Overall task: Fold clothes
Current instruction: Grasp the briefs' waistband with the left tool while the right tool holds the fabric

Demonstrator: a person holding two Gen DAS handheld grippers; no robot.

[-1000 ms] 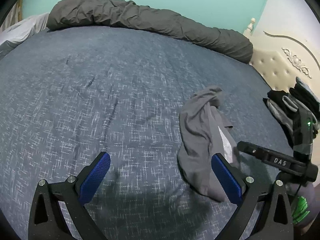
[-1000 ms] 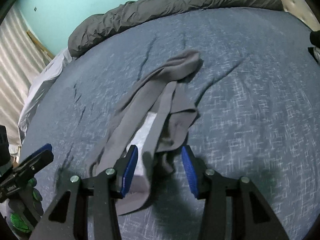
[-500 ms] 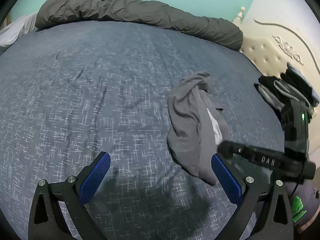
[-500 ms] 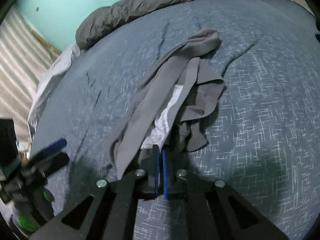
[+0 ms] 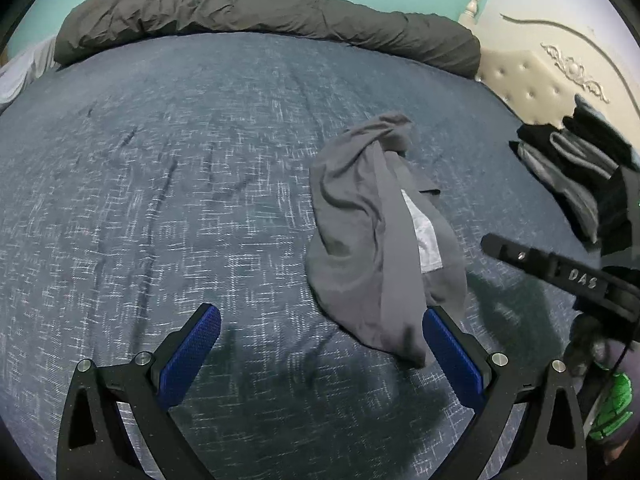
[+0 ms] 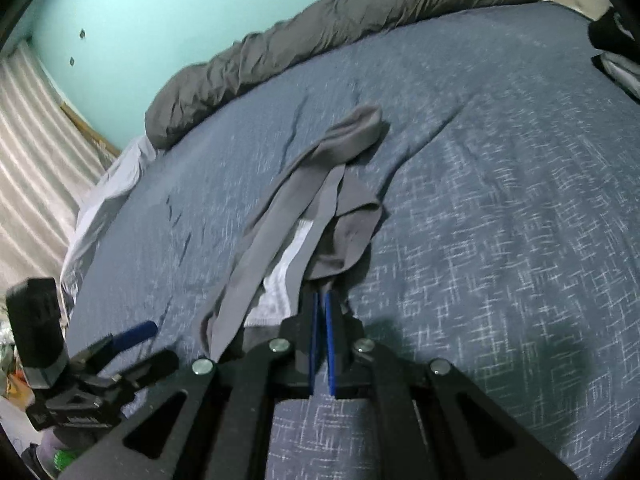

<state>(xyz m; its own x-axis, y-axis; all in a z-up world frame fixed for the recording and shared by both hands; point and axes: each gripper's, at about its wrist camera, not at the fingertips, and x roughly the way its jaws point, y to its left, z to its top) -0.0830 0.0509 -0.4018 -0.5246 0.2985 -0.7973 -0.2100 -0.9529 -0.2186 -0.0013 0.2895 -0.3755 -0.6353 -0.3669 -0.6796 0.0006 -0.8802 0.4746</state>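
Observation:
A crumpled grey garment (image 5: 372, 232) with a white inner patch lies on the blue bedspread (image 5: 180, 200). In the right wrist view the garment (image 6: 320, 208) stretches away from my right gripper (image 6: 321, 300), which is shut on its near edge and lifts that edge a little. My left gripper (image 5: 320, 344) is open and empty, low over the bed just left of the garment's near end. The right gripper's arm shows in the left wrist view (image 5: 560, 272), and the left gripper shows in the right wrist view (image 6: 132, 332).
A rolled dark grey duvet (image 5: 260, 12) lies along the bed's far edge. A stack of folded dark clothes (image 5: 572, 168) sits at the right by the cream headboard (image 5: 532, 80). A light sheet (image 6: 100, 200) hangs off the left side.
My right gripper closed on the garment's near edge and has pulled it up and towards me, stretching the cloth. My left gripper stayed open and shifted slightly.

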